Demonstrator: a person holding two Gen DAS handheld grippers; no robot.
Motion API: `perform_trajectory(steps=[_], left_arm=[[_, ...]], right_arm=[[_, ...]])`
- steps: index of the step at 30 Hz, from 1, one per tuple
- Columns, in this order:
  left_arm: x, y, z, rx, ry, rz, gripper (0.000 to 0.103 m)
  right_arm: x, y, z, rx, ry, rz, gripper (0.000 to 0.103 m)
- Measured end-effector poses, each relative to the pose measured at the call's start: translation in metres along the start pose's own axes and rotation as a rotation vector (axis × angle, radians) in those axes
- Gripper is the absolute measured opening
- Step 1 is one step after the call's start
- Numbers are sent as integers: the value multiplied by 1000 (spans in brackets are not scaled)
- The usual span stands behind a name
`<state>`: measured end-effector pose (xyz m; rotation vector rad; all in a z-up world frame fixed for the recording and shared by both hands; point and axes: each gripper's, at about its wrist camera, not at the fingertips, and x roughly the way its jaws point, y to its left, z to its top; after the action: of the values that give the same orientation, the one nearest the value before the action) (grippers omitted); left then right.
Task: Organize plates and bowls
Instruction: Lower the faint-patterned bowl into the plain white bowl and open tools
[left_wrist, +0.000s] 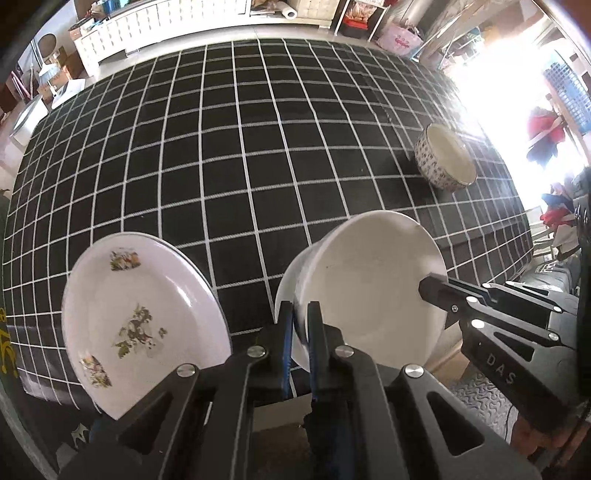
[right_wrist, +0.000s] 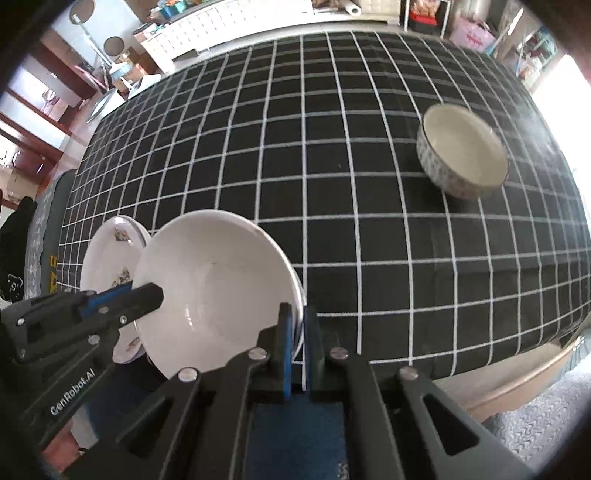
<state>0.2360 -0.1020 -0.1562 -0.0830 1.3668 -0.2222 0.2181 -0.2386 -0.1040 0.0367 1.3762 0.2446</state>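
A plain white bowl (left_wrist: 369, 280) is held tilted above the near edge of the black checked tablecloth (left_wrist: 240, 155). My left gripper (left_wrist: 300, 328) is shut on its left rim. My right gripper (right_wrist: 298, 332) is shut on its right rim and shows in the left wrist view (left_wrist: 428, 288). The bowl (right_wrist: 218, 291) also shows in the right wrist view, with the left gripper (right_wrist: 155, 293) on its rim. A white floral plate (left_wrist: 144, 321) lies left of the bowl at the cloth's near edge (right_wrist: 110, 258). A patterned bowl (left_wrist: 445, 157) stands upright at the far right (right_wrist: 463, 151).
White cabinets (left_wrist: 155, 26) and household clutter stand beyond the table's far edge. A pink bag (left_wrist: 400, 40) sits at the back right. Bright window light washes out the right side. The table's near edge (right_wrist: 517, 380) runs below the grippers.
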Motion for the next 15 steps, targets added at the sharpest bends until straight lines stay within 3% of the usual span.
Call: perform_trajectory(steps=[15], left_arm=[[18, 2, -4, -12, 41, 9, 6]], right_arm=[[15, 5, -3, -10, 34, -8, 8]])
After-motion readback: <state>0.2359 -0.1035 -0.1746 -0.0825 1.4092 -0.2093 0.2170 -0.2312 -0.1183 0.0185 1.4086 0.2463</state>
